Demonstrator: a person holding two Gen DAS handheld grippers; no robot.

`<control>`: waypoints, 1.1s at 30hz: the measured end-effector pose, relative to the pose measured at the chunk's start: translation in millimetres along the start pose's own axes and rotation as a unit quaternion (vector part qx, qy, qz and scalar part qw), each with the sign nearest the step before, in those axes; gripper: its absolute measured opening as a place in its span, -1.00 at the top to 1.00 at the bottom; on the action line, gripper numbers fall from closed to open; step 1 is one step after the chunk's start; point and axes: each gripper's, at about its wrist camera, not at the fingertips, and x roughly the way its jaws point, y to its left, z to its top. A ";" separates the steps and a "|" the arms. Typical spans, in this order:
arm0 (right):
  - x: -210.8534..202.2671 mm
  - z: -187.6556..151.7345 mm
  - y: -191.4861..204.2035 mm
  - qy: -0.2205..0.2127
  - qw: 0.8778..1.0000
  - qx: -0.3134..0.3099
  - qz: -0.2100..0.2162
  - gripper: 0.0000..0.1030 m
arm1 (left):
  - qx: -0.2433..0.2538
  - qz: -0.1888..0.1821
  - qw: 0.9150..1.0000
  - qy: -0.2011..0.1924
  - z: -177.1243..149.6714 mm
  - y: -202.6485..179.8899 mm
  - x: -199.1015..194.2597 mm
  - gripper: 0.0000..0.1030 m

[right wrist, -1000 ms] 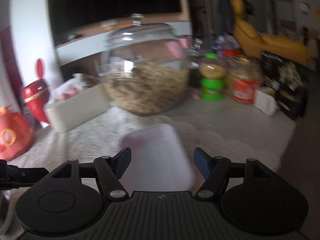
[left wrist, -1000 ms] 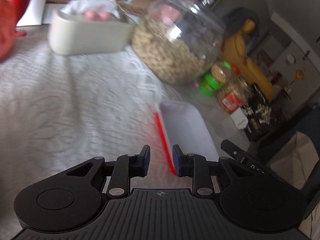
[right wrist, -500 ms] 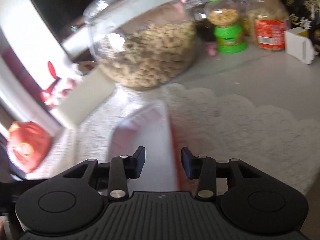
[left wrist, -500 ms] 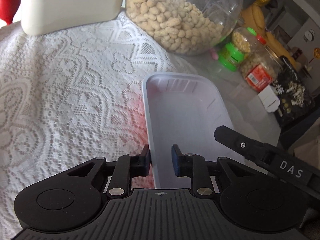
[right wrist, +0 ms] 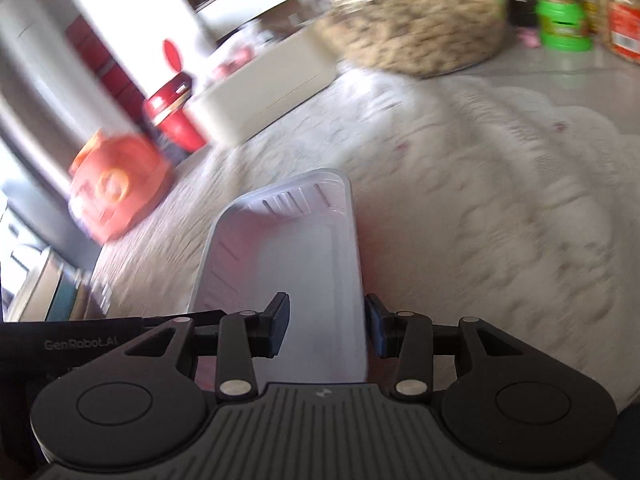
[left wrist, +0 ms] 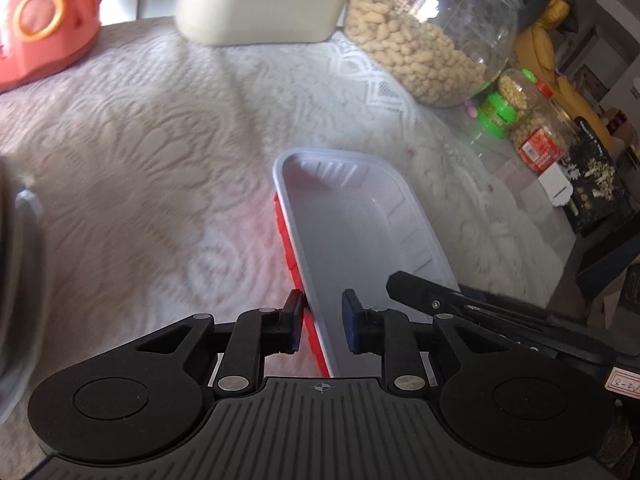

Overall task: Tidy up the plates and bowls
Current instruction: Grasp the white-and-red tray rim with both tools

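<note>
Now the left gripper (left wrist: 322,326) is straddling the left rim of the white tray (left wrist: 356,232), jaws narrow and just closing; the right gripper (right wrist: 326,330) is straddling its right rim, whether pinching I cannot tell. Lace cloth (left wrist: 160,152) is lying beneath; peanut jar (left wrist: 432,36) at one o'clock.

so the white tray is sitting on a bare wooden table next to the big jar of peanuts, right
Not quite: the white tray is over a white lace tablecloth, not bare wood, as the left wrist view shows. The big jar of peanuts does stand nearby.
</note>
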 end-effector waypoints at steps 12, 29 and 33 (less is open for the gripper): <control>14.4 -2.5 38.5 0.012 0.998 -0.061 0.010 0.02 | -0.062 0.018 0.998 -0.022 11.9 42.7 1.5 0.53; 10.8 -19.4 29.1 0.063 0.993 -0.049 0.090 0.12 | -0.041 0.026 0.999 0.012 -9.8 43.1 -6.6 0.55; 13.2 -19.9 29.9 0.053 0.994 -0.047 0.082 0.22 | -0.047 0.021 0.999 -0.002 -5.6 39.4 1.6 0.54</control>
